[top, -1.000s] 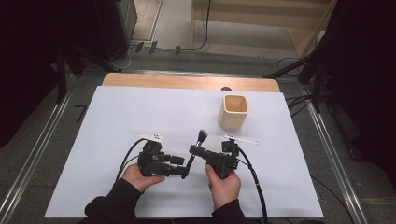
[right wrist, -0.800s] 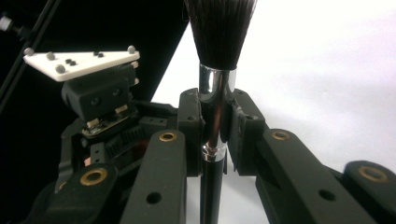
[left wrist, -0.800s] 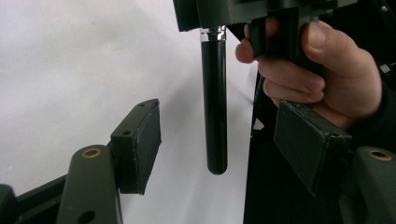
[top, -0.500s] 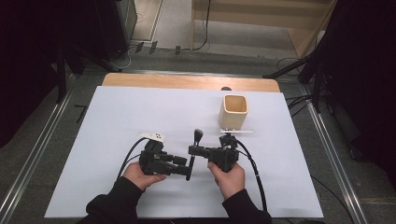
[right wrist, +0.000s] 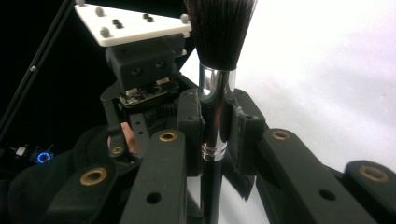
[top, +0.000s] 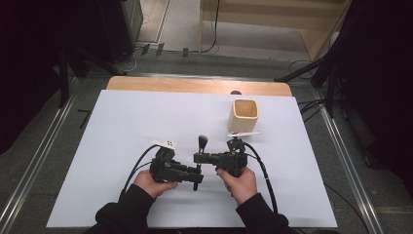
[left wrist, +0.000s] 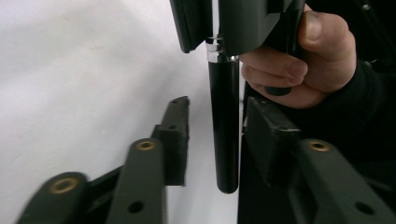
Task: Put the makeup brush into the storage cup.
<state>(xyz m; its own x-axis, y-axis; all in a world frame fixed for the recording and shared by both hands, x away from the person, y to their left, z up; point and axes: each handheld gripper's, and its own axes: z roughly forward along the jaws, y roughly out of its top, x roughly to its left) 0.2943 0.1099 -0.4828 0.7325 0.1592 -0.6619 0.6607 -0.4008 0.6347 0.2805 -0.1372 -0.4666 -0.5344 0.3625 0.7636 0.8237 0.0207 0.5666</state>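
Makeup brush (right wrist: 215,70), black handle, chrome ferrule, dark bristles (held off table)

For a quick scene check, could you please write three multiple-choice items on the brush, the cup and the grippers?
1. Where does the cup stand? A near left corner; B far right part of the table; C between the hands.
2. What colour is the brush handle? A black; B red; C white.
3. What state is the right gripper in? A open and apart; B shut on the brush; C shut on the cup.

B: high view shows it beyond the right hand.
A: left gripper view shows a glossy black handle.
B: its pads clamp the silver ferrule.
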